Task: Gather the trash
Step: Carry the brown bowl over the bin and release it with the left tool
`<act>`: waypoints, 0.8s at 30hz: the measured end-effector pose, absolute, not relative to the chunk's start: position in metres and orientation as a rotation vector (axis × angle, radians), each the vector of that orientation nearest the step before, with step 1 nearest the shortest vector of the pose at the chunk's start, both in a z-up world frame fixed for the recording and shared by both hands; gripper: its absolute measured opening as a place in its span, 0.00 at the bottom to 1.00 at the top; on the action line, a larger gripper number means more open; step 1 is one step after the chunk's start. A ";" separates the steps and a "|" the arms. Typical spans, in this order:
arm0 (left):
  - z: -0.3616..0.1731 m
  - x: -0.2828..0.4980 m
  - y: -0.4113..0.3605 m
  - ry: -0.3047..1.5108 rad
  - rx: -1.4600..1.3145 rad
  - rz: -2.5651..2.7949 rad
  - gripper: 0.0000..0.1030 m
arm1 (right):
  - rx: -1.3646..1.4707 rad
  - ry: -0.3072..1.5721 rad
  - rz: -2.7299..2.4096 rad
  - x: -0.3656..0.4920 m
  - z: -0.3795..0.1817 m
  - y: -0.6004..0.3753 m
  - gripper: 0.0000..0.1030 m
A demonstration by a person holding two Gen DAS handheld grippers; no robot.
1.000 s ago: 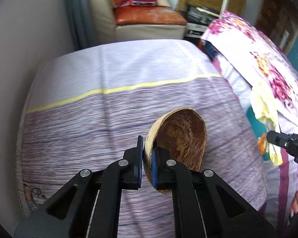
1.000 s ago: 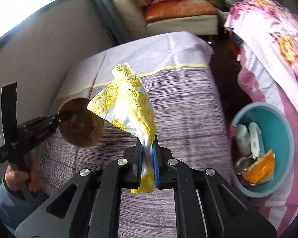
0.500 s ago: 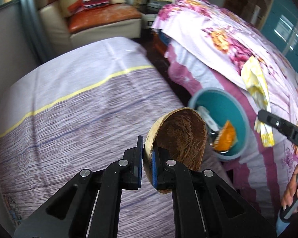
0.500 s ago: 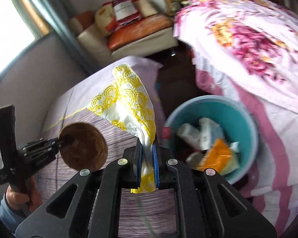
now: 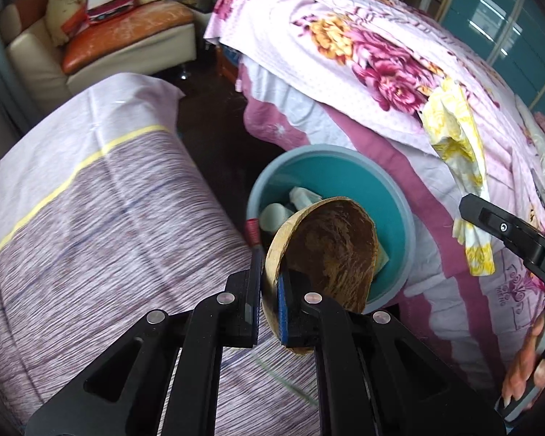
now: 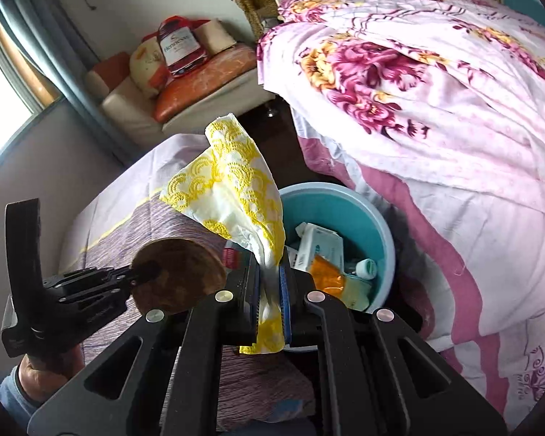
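Note:
My left gripper (image 5: 270, 290) is shut on the rim of a brown coconut shell half (image 5: 327, 254), held above the near edge of a teal bin (image 5: 399, 196). In the right wrist view that same shell (image 6: 178, 276) hangs at lower left in the left gripper (image 6: 138, 279). My right gripper (image 6: 270, 283) is shut on a white and yellow patterned napkin (image 6: 236, 189), which stands up in front of the teal bin (image 6: 378, 225). The napkin (image 5: 454, 138) also shows at the right of the left wrist view. The bin holds a white box, an orange wrapper and small bottles.
A low bed with a purple striped sheet (image 5: 91, 225) lies to the left of the bin. A second bed with a pink floral cover (image 5: 363, 47) rises on the right. A cream sofa with orange cushions (image 5: 120, 36) stands at the back. Dark floor runs between the beds.
Both grippers have swung from over the striped bed towards the teal bin, each still holding its item. The bin now sits right ahead of both.

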State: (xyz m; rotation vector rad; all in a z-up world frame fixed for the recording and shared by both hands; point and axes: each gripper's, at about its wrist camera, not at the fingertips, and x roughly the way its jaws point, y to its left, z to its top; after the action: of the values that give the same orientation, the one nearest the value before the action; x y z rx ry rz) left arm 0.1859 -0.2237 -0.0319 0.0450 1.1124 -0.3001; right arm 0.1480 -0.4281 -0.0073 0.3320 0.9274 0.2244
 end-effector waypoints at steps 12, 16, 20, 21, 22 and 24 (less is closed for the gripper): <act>-0.062 0.208 -0.248 1.171 0.050 -0.359 0.08 | 0.325 0.983 0.168 0.164 -0.024 -0.437 0.09; -0.071 0.214 -0.253 1.190 0.047 -0.378 0.08 | 0.322 1.001 0.148 0.167 -0.030 -0.440 0.09; -0.076 0.218 -0.258 1.198 0.046 -0.401 0.08 | 0.324 1.014 0.121 0.170 -0.034 -0.445 0.09; -0.077 0.218 -0.259 1.200 0.048 -0.407 0.08 | 0.324 1.016 0.118 0.172 -0.035 -0.446 0.09; -0.078 0.219 -0.261 1.201 0.049 -0.414 0.08 | 0.326 1.018 0.111 0.172 -0.036 -0.448 0.10; -0.080 0.220 -0.264 1.201 0.050 -0.426 0.09 | 0.327 1.019 0.102 0.173 -0.037 -0.449 0.10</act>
State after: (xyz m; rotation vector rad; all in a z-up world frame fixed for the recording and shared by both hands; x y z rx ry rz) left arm 0.2204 -0.2638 -0.0798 0.0501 1.2010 -0.4256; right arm 0.1726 -0.4493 -0.0367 0.3268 1.0191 0.1022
